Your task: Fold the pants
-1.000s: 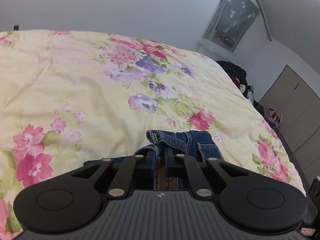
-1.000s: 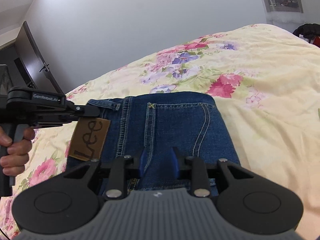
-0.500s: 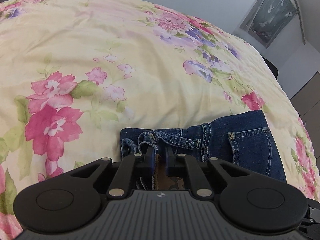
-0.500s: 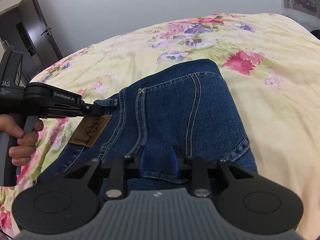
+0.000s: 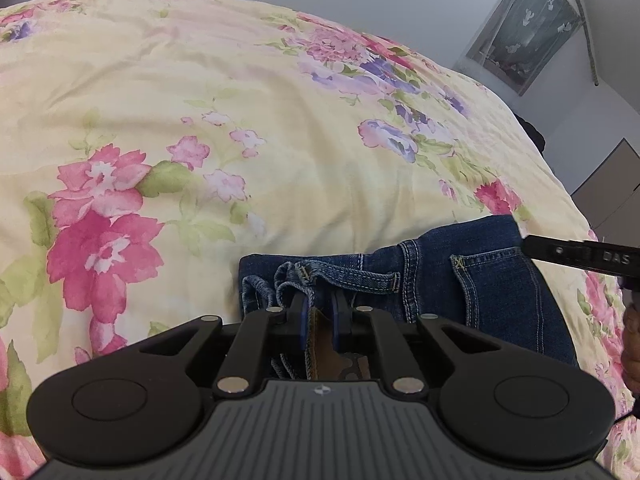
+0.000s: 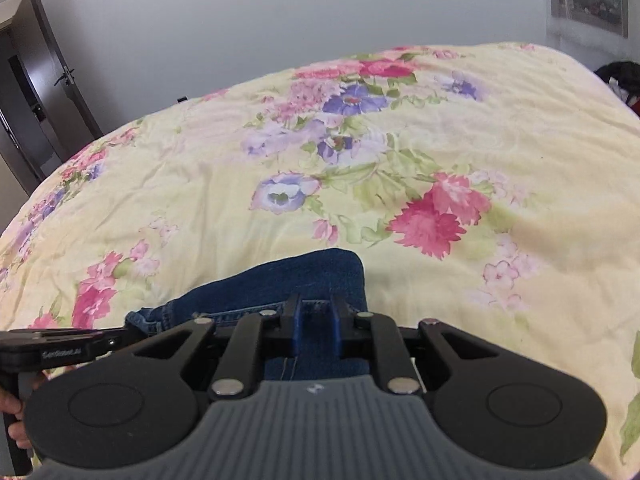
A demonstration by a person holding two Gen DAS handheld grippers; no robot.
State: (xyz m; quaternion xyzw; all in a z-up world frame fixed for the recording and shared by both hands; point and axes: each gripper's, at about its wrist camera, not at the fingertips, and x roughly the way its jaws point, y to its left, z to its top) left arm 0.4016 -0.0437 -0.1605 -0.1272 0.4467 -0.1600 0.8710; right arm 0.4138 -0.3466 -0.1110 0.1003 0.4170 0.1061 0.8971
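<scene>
Dark blue jeans [image 5: 492,280] lie folded on a flowered yellow bedspread [image 5: 240,128], back pocket up. My left gripper [image 5: 320,308] is shut on the bunched waistband with its brown leather patch between the fingers. My right gripper [image 6: 316,316] is shut on a fold of the jeans [image 6: 288,280], low over the bed. The right gripper's body shows at the right edge of the left wrist view [image 5: 580,256]. The left gripper shows at the lower left of the right wrist view [image 6: 68,348], gripping the waistband end.
The bedspread [image 6: 440,140] stretches far ahead and to both sides. A dark door [image 6: 36,92] stands at the left. A hanging cloth [image 5: 524,28] and cabinets [image 5: 608,200] are at the far right, with dark clothes [image 6: 620,76] beside the bed.
Both grippers have come down with the jeans toward the bed. The right wrist view has tilted up, so less denim and more bedspread shows. The right gripper has entered the left wrist view.
</scene>
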